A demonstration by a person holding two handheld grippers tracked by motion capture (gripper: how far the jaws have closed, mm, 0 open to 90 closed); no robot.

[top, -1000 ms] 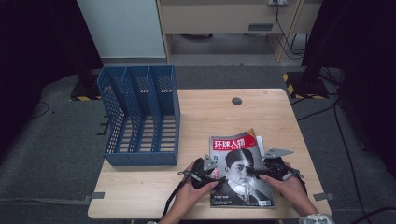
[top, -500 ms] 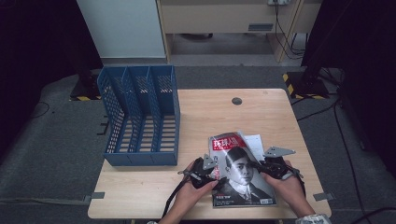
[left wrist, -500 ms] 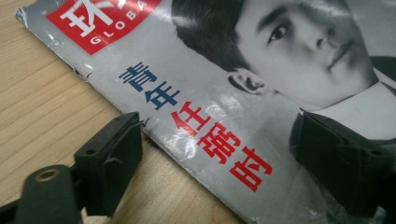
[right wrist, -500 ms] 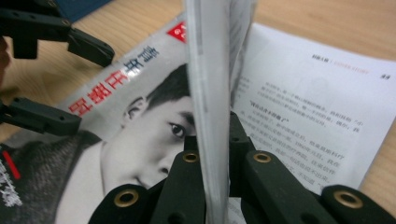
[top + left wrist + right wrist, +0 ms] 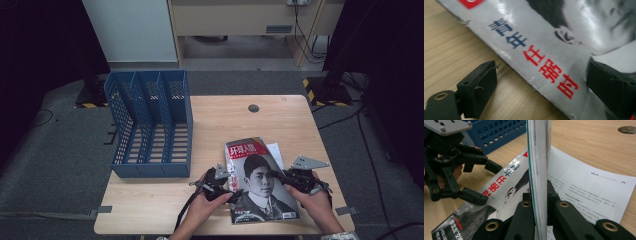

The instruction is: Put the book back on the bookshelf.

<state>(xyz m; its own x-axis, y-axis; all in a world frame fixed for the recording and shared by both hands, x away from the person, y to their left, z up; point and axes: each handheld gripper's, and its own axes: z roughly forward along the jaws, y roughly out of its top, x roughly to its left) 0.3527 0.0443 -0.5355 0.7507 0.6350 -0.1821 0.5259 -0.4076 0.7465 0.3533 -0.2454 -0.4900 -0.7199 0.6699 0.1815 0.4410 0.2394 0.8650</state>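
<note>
You are holding the magazine (image 5: 260, 180) near the front edge of the table (image 5: 220, 125), to the right of the blue file rack (image 5: 150, 125). Your right gripper (image 5: 284, 176) is pinching the magazine's right edge, and its jaws are pressing tight on the pages. In the right gripper view those pages (image 5: 538, 170) are standing up like a thin wall between the two black jaws, with a white printed page (image 5: 589, 190) lying flat on the table on one side and the cover with the face lying on the other.

Your left gripper (image 5: 231, 187) is sitting at the magazine's left edge. Its jaws have just been opening and are now standing wide. In the left gripper view the magazine (image 5: 554, 37) edge is running slantwise between them: one jaw is resting over the bare wood, and the other is over the cover. They are not squeezing the magazine.
</note>
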